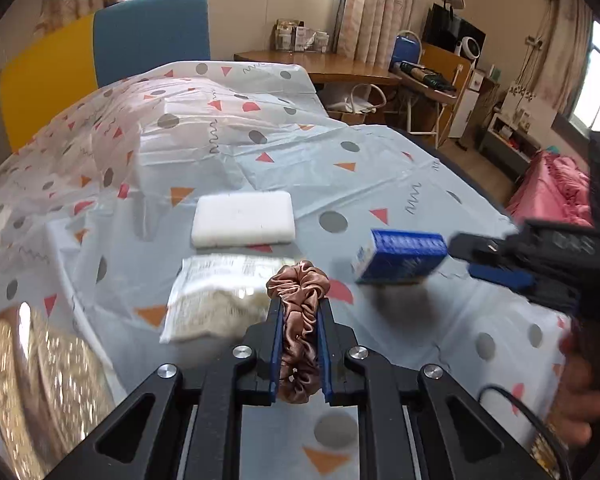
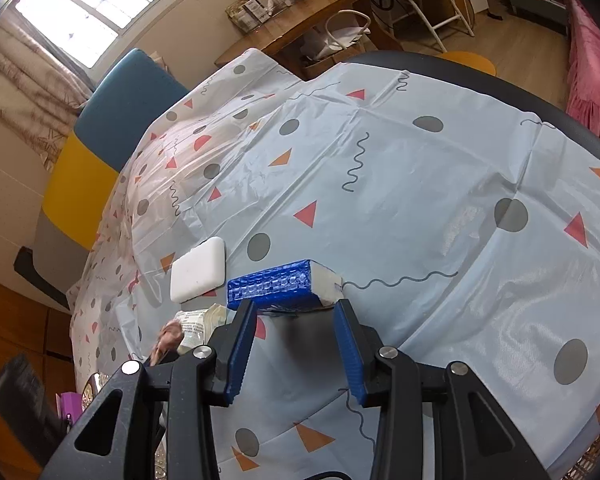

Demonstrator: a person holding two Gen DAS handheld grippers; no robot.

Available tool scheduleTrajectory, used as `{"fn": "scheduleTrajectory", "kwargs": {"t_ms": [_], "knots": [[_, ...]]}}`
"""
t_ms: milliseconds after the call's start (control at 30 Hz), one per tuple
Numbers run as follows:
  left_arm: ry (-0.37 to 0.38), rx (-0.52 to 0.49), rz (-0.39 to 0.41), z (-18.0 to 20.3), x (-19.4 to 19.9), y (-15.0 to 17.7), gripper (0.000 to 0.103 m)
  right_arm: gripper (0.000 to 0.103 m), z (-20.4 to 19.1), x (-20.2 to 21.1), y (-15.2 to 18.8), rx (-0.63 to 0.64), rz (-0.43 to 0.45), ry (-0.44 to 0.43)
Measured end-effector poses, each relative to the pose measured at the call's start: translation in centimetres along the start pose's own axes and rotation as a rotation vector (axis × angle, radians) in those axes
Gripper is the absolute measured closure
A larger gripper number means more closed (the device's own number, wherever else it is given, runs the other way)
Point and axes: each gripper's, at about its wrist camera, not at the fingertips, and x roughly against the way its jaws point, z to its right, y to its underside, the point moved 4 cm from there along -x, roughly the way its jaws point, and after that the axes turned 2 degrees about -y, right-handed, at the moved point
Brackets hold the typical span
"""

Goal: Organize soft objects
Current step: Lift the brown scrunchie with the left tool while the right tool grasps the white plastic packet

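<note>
My left gripper [image 1: 300,306] is shut on a pink-brown satin scrunchie [image 1: 300,292], which is squeezed between the blue pads just above the patterned tablecloth [image 1: 380,184]. Beside it on the left lies a clear packet of white material [image 1: 216,296]. A white sponge block [image 1: 242,219] rests behind that. To the right, my right gripper [image 1: 462,258] holds a blue tissue pack [image 1: 400,256] off the cloth, with a shadow under it. In the right wrist view the pack [image 2: 280,286] sits crosswise at the tips of the right gripper [image 2: 296,306]. The sponge [image 2: 198,270] lies to its left.
A glittery gold object [image 1: 40,380] lies at the near left edge. A blue and yellow chair back [image 1: 152,32] stands behind the table. A wooden desk [image 1: 320,66] and pink bedding [image 1: 548,192] are further off. A person's hand [image 1: 580,400] grips the right tool.
</note>
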Motion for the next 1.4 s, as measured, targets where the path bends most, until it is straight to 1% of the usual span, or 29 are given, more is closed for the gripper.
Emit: {"fn": "scheduleTrajectory", "kwargs": {"t_ms": [67, 200, 333, 433, 533, 600, 667, 700, 733, 800, 900, 933, 967, 1033, 1100, 1133, 1200, 1300, 1367, 1400], "knots": [[0.024, 0.008, 0.003, 0.0, 1.3, 1.4, 0.088, 0.063, -0.4, -0.1, 0.2, 0.026, -0.004, 0.002], [0.059, 0.005, 0.0, 0.5, 3.5, 4.1, 0.088, 0.063, -1.7, -0.5, 0.7, 0.09, -0.025, -0.023], [0.061, -0.039, 0.014, 1.0, 5.7, 6.3, 0.088, 0.063, -4.0, -0.9, 1.6, 0.191, -0.052, -0.067], [0.068, -0.066, 0.016, 1.1, 7.2, 7.8, 0.088, 0.063, -6.6, -1.5, 2.8, 0.315, -0.104, -0.118], [0.081, -0.08, 0.025, 0.8, 9.0, 9.1, 0.088, 0.063, -10.3, -2.2, 4.2, 0.533, -0.137, -0.125], [0.085, -0.086, 0.032, 0.6, 9.9, 9.8, 0.088, 0.059, -12.5, -3.3, 5.1, 0.691, -0.178, -0.102], [0.092, -0.086, 0.04, 0.4, 10.9, 10.4, 0.088, 0.053, -14.5, -5.1, 6.0, 0.835, -0.245, -0.073], [0.093, -0.084, 0.042, 0.3, 11.2, 10.6, 0.088, 0.045, -15.2, -6.1, 6.3, 0.887, -0.28, -0.057], [0.095, -0.078, 0.045, 0.1, 11.6, 10.9, 0.088, 0.042, -15.8, -7.2, 6.7, 0.935, -0.305, -0.029], [0.1, -0.067, 0.05, -0.2, 12.4, 11.4, 0.088, 0.041, -16.6, -9.3, 7.2, 1.025, -0.342, 0.031], [0.108, -0.058, 0.059, -0.6, 13.2, 11.8, 0.088, 0.04, -17.2, -12.5, 7.5, 1.103, -0.396, 0.115], [0.111, -0.059, 0.065, -0.7, 13.5, 11.9, 0.088, 0.034, -17.2, -13.4, 7.4, 1.117, -0.4, 0.146], [0.111, -0.06, 0.07, -0.8, 13.7, 12.0, 0.088, 0.033, -17.3, -14.1, 7.3, 1.122, -0.398, 0.156], [0.12, -0.057, 0.071, -0.8, 14.1, 12.2, 0.088, 0.033, -17.0, -15.4, 7.2, 1.095, -0.425, 0.172], [0.117, -0.061, 0.082, -0.8, 14.6, 12.3, 0.088, 0.039, -16.3, -16.0, 7.4, 1.073, -0.442, 0.174], [0.125, -0.058, 0.082, -0.9, 14.7, 12.4, 0.088, 0.043, -16.2, -15.7, 7.5, 1.063, -0.425, 0.159], [0.134, -0.048, 0.08, -1.2, 14.8, 12.5, 0.088, 0.047, -15.5, -15.0, 7.7, 1.03, -0.406, 0.141], [0.14, -0.04, 0.078, -1.5, 14.9, 12.9, 0.088, 0.048, -14.2, -13.5, 8.9, 1.011, -0.386, 0.143], [0.145, -0.032, 0.081, -1.7, 15.2, 13.1, 0.088, 0.048, -13.0, -12.3, 10.0, 0.992, -0.398, 0.148], [0.145, -0.028, 0.085, -1.7, 15.4, 13.2, 0.088, 0.048, -12.4, -11.7, 10.4, 0.962, -0.414, 0.148]]}}
